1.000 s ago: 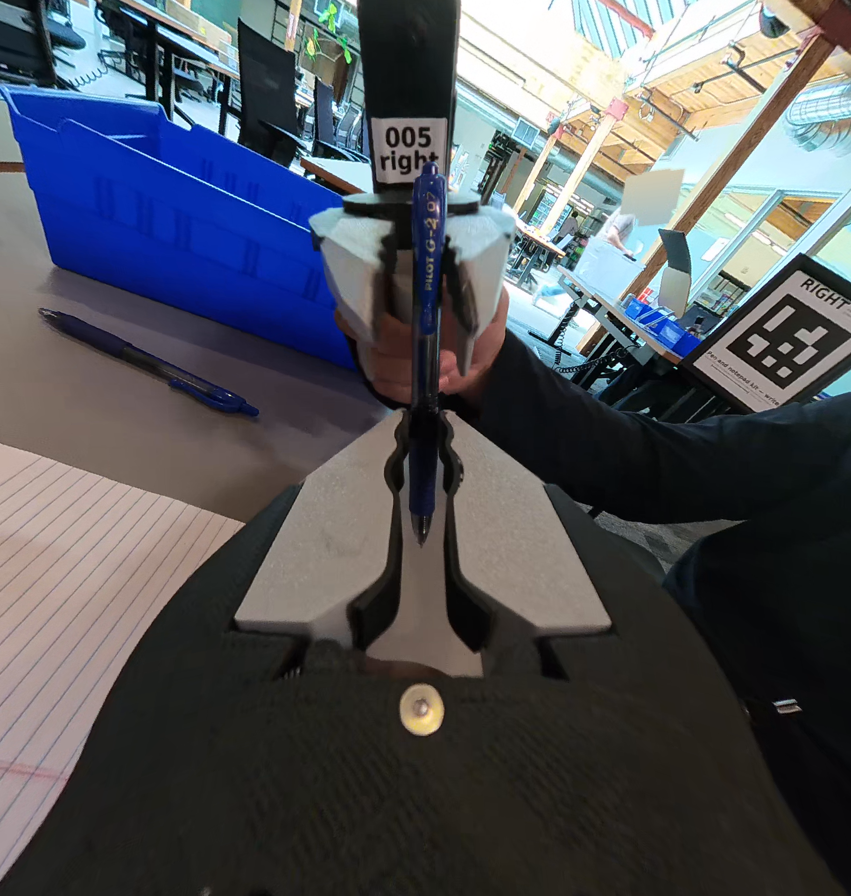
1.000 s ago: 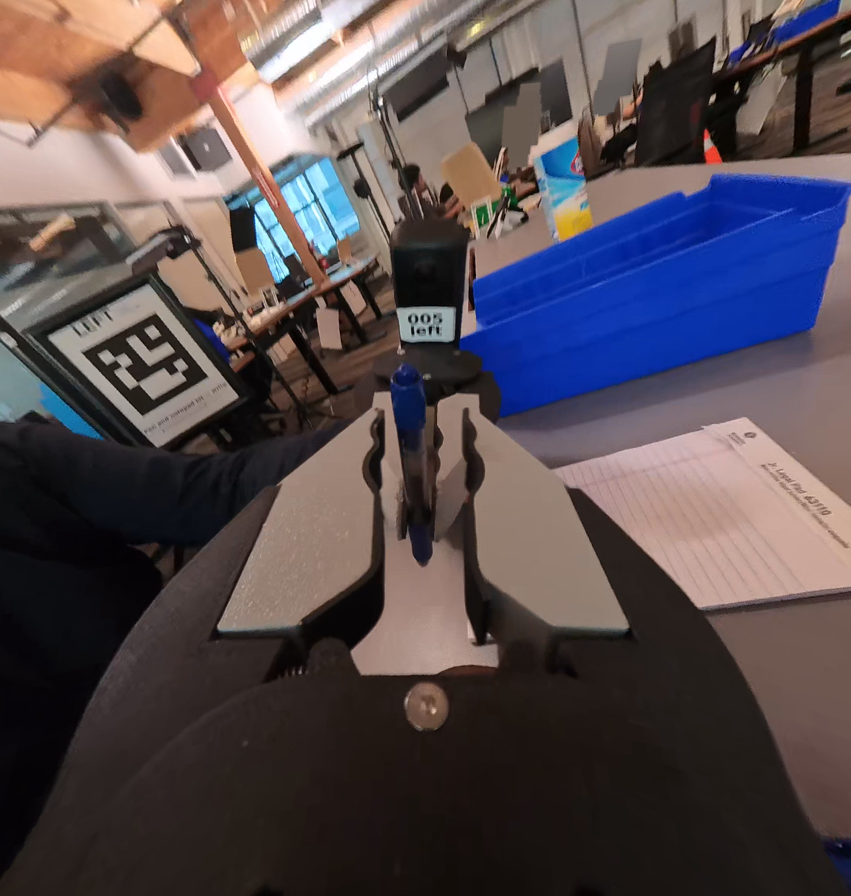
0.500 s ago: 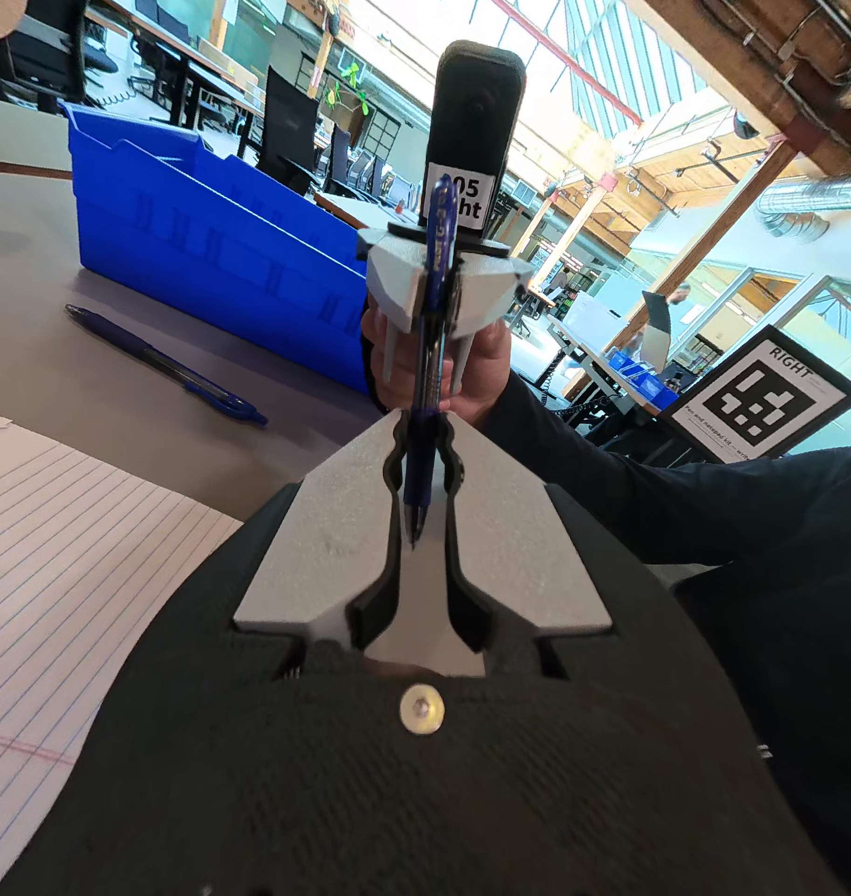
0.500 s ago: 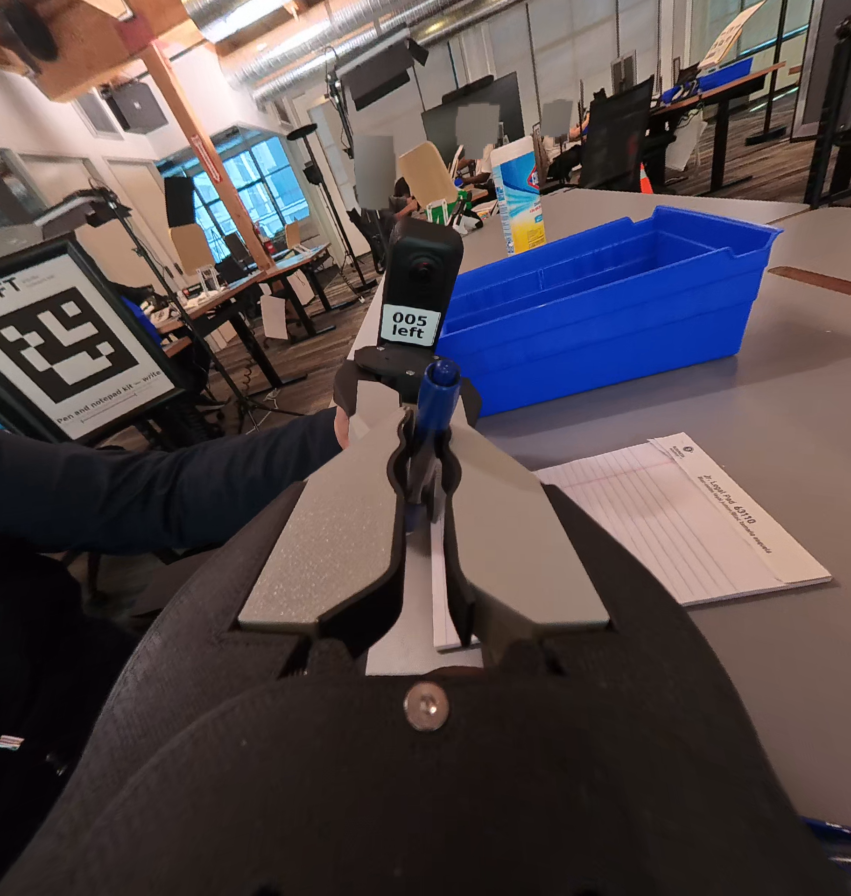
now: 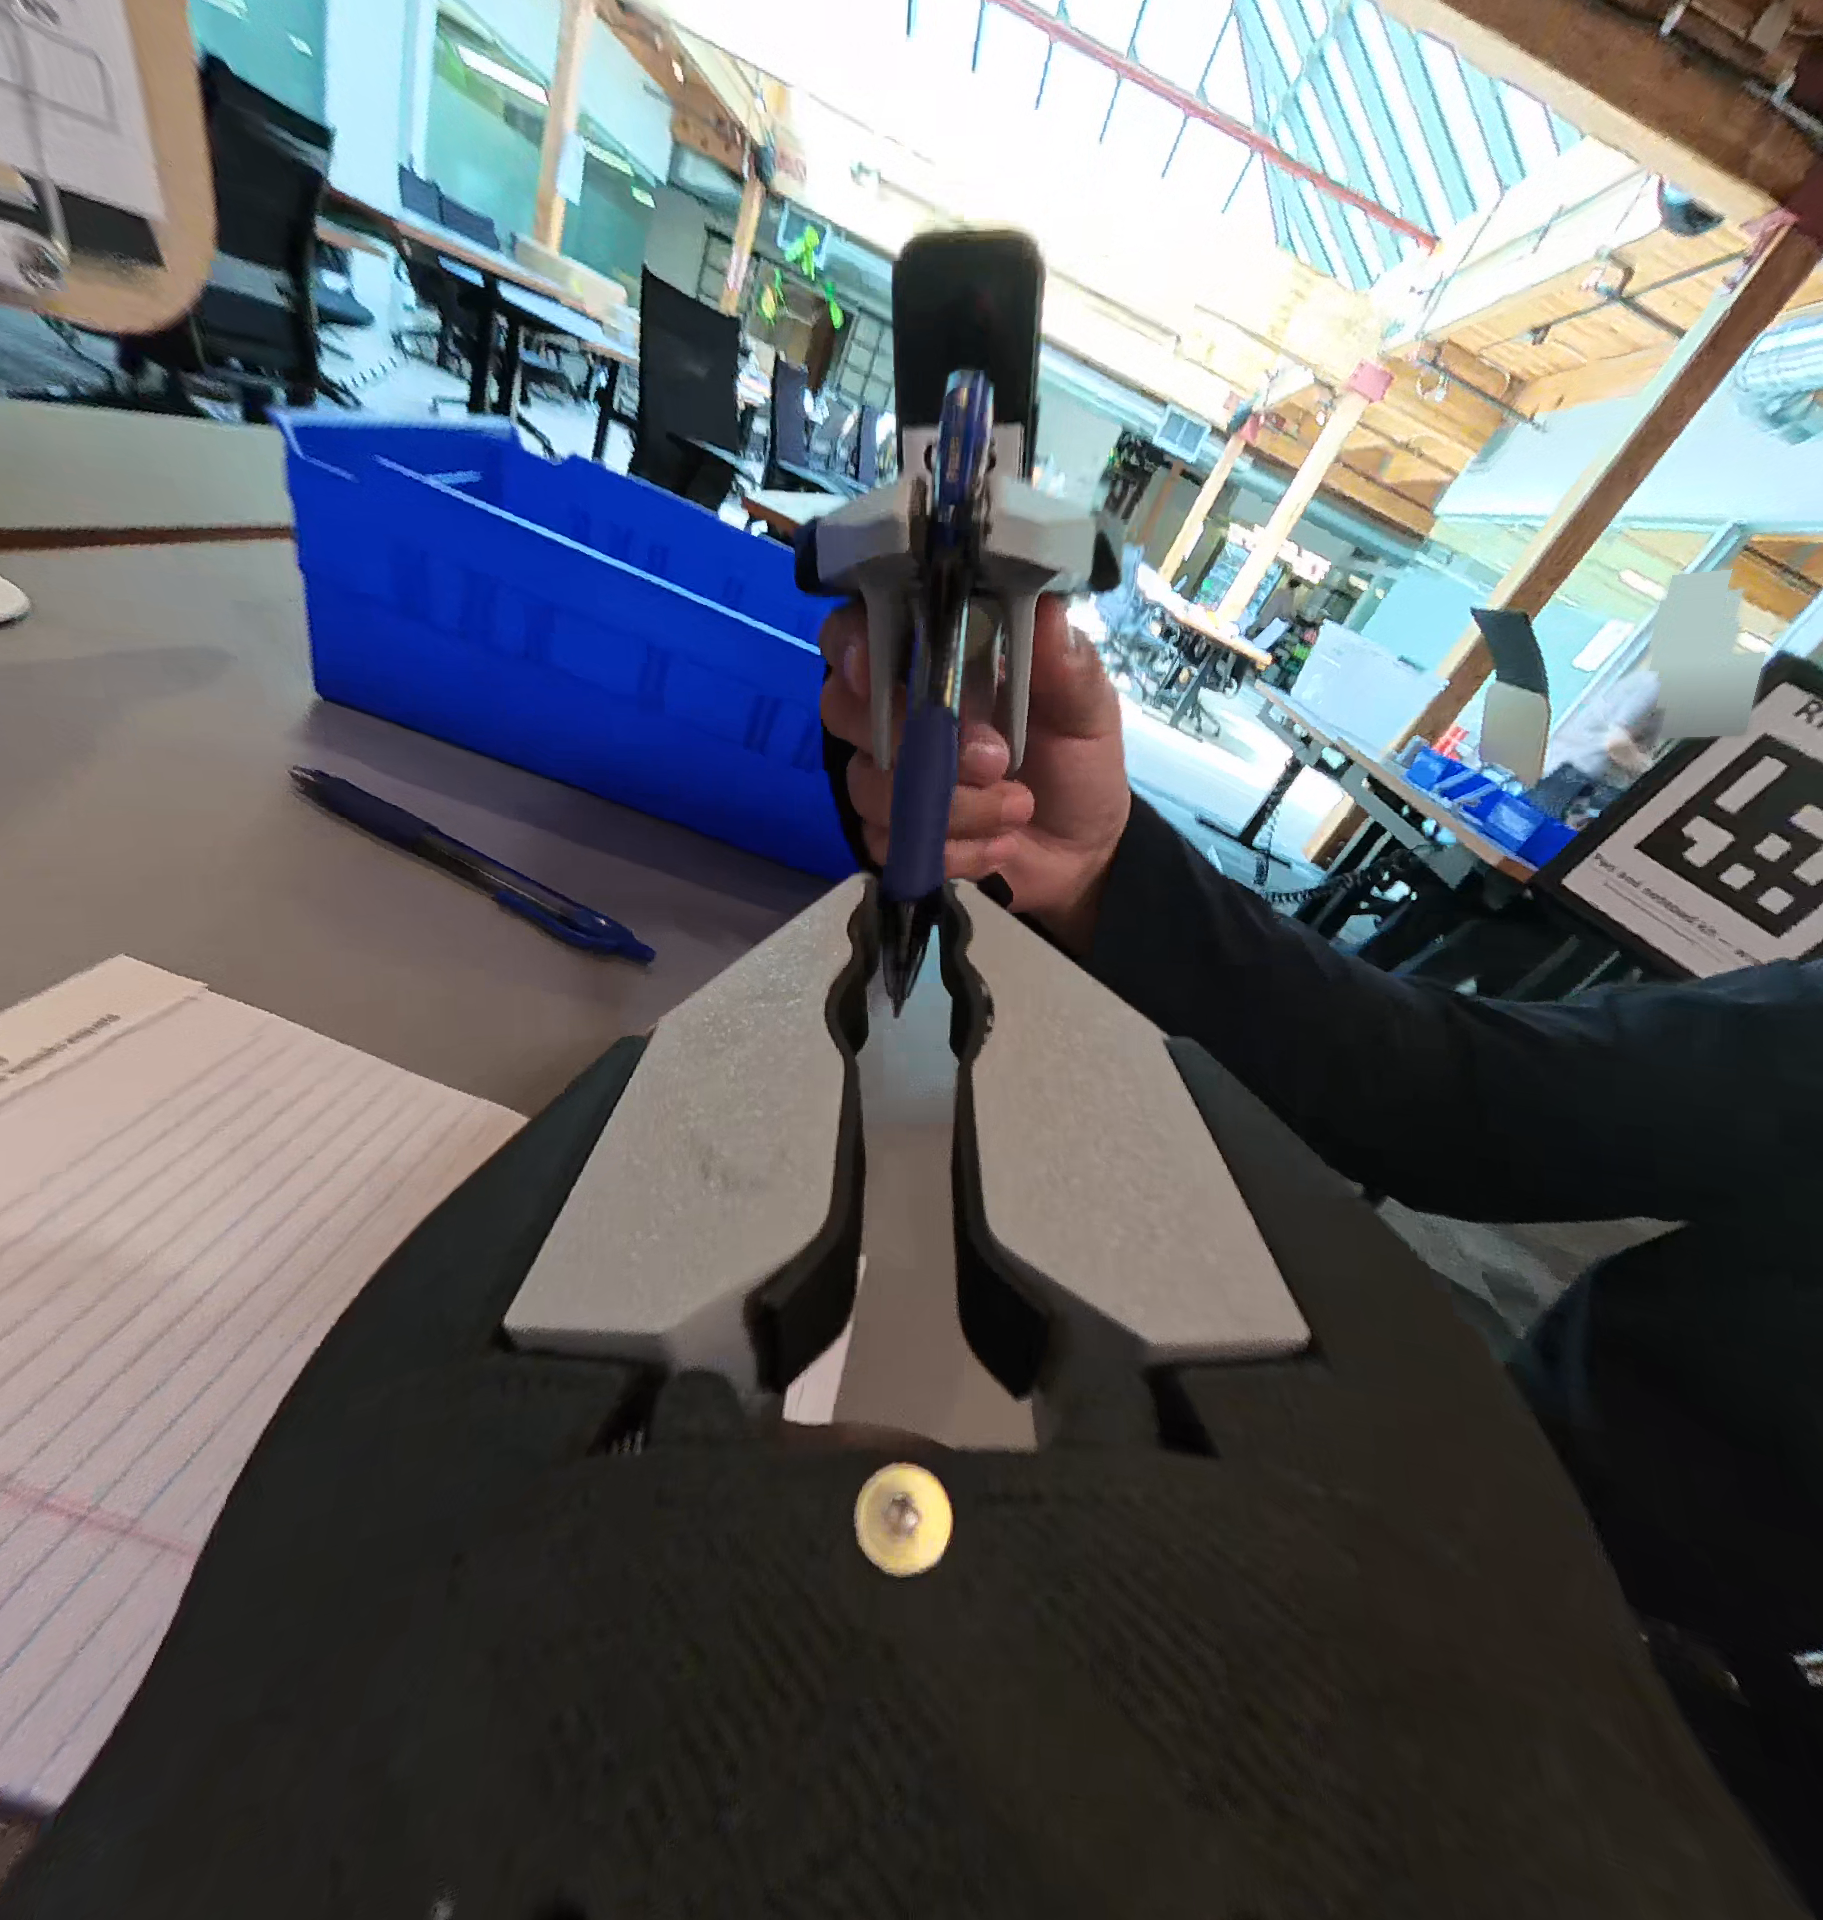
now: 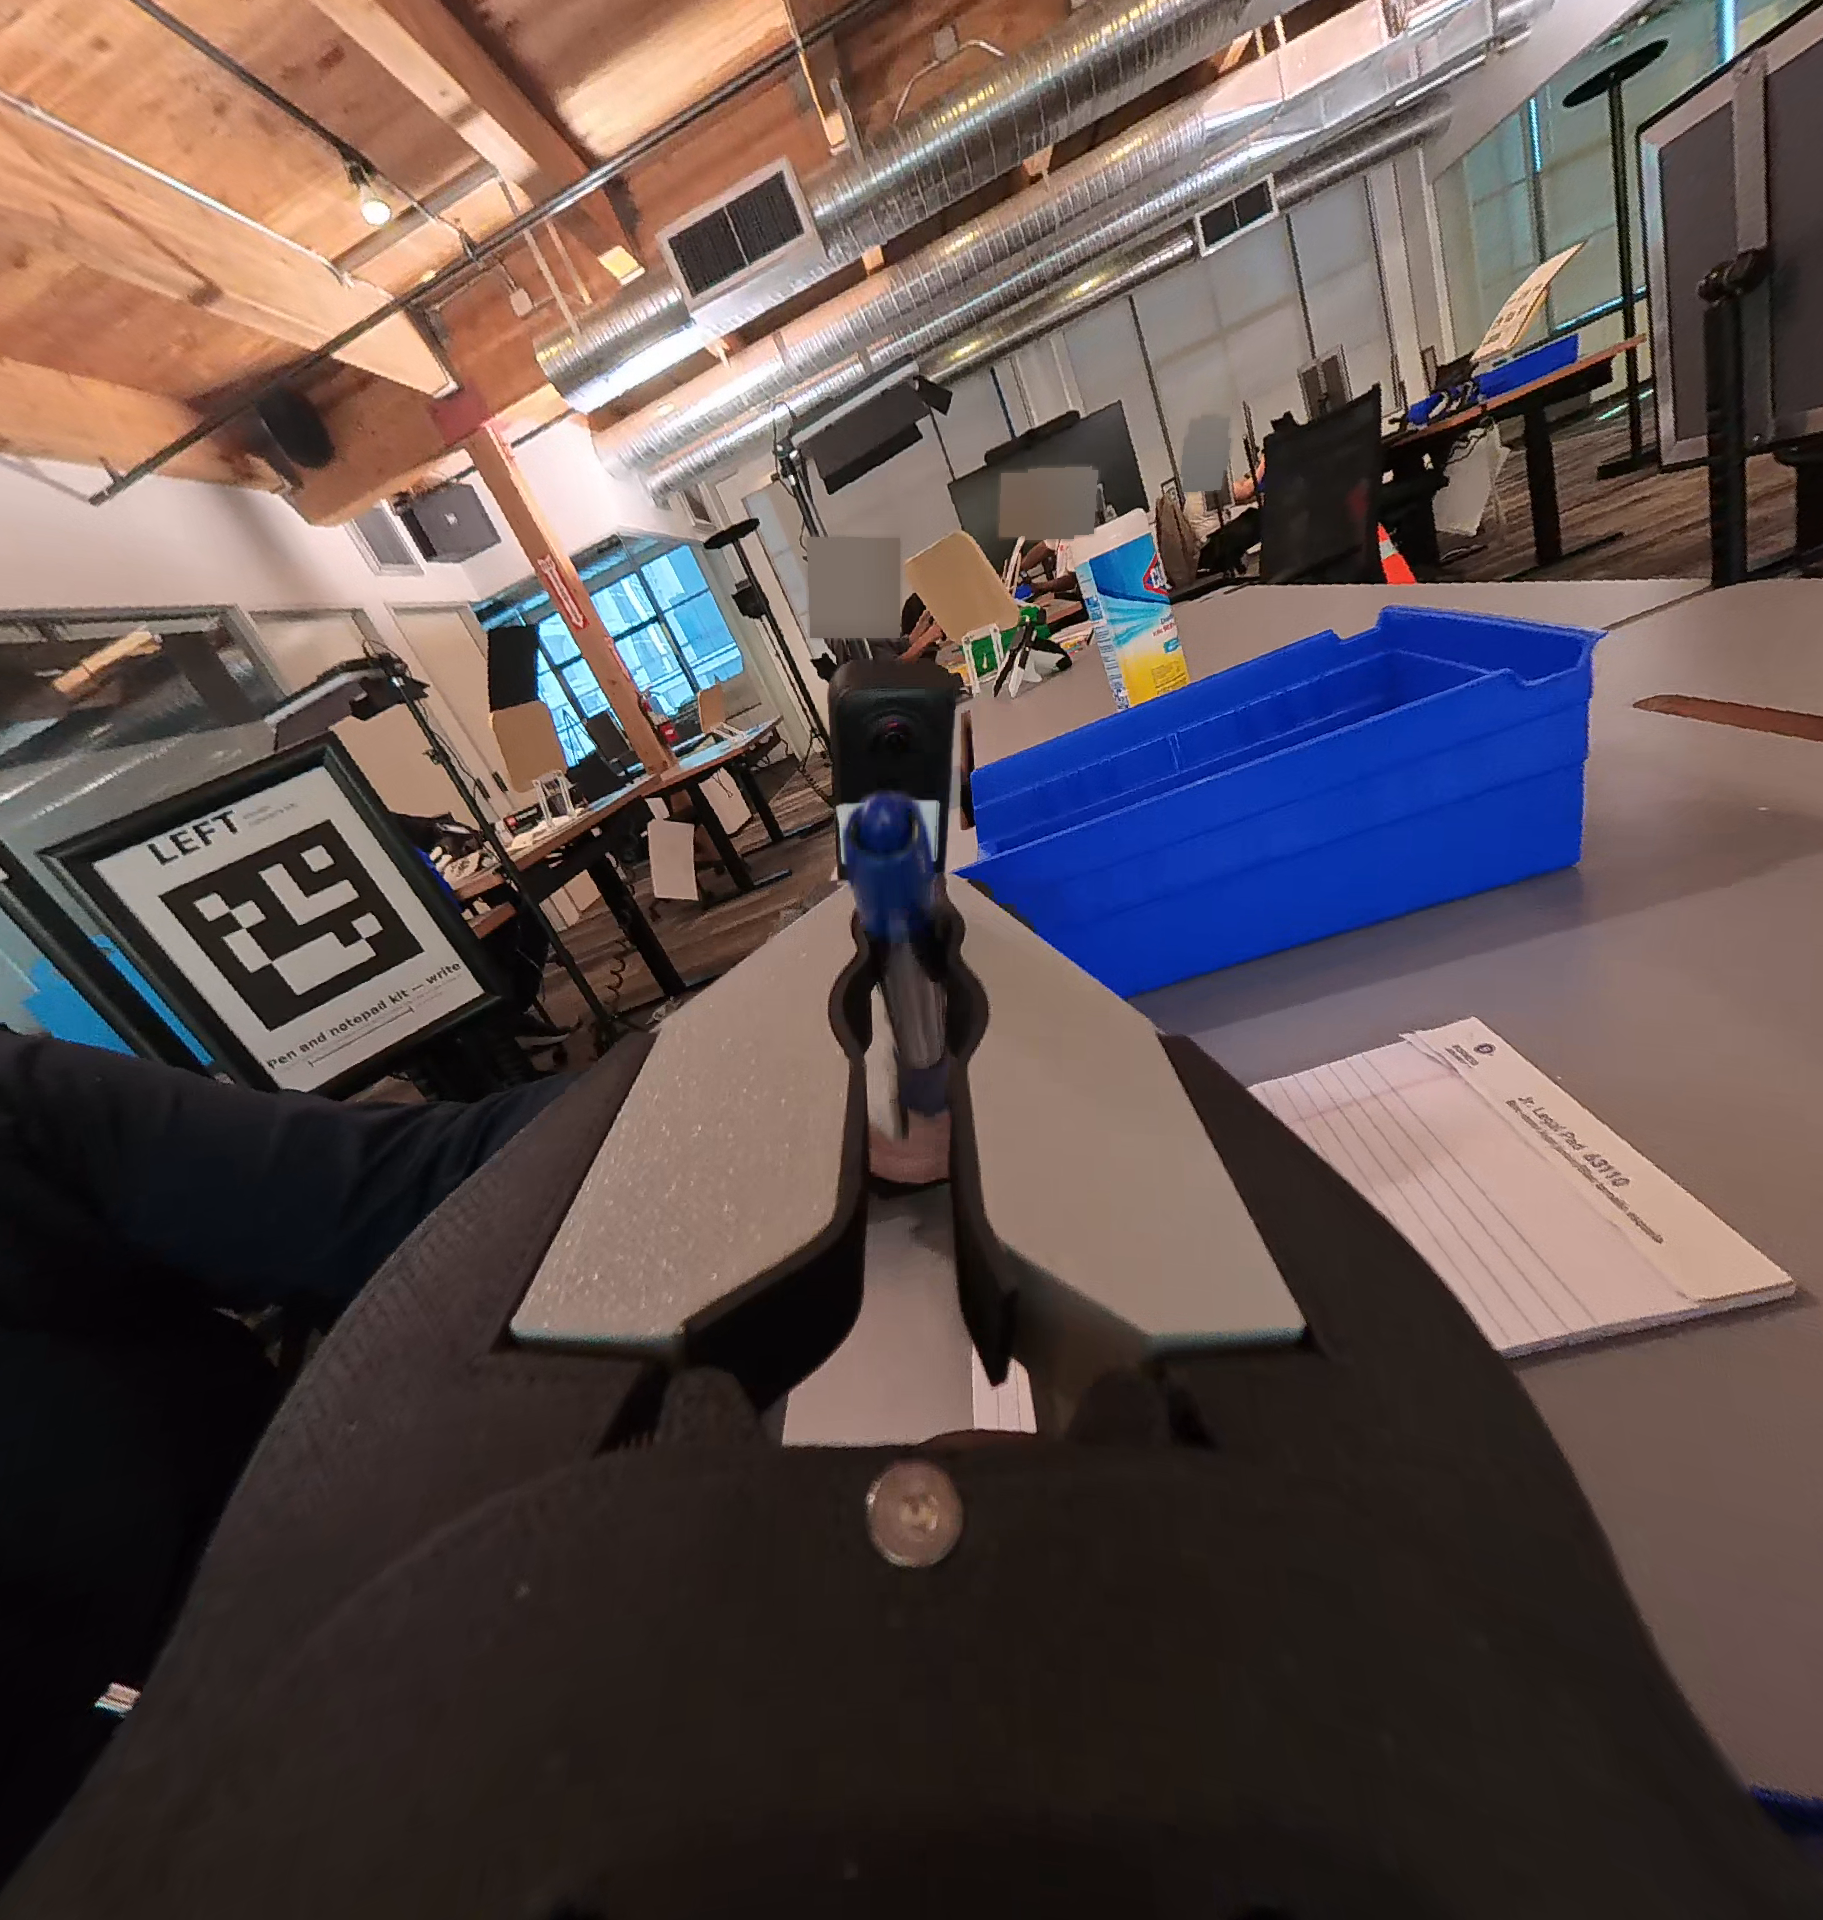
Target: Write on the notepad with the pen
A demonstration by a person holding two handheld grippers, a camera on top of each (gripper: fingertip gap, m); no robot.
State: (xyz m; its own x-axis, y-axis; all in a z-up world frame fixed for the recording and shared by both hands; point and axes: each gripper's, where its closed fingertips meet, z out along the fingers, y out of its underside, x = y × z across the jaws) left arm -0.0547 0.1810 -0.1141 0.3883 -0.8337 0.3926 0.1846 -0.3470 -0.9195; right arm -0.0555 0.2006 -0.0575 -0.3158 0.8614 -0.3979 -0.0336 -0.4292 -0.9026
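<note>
Grey table point(image 5: 159, 831) carrying, in descending size: a blue bin point(image 5: 574, 613) at the far side; the lined notepad point(image 5: 138, 1247), flat at my left in the left wrist view, its header strip on the far edge; a second blue pen point(image 5: 471, 868) lying on the table between bin and pad, untouched. Right gripper point(image 6: 902, 935) — I read its two fingers as closed on the pen point(image 6: 907, 977), which they grip around the barrel, clicker end pointing away from the camera. Left gripper point(image 5: 902, 940) — fingers slightly parted, the pen's tip point(image 5: 899, 987) sitting in the gap; I cannot tell whether they touch it (the view is blurred there). The pen is in the air, off the pad.
</note>
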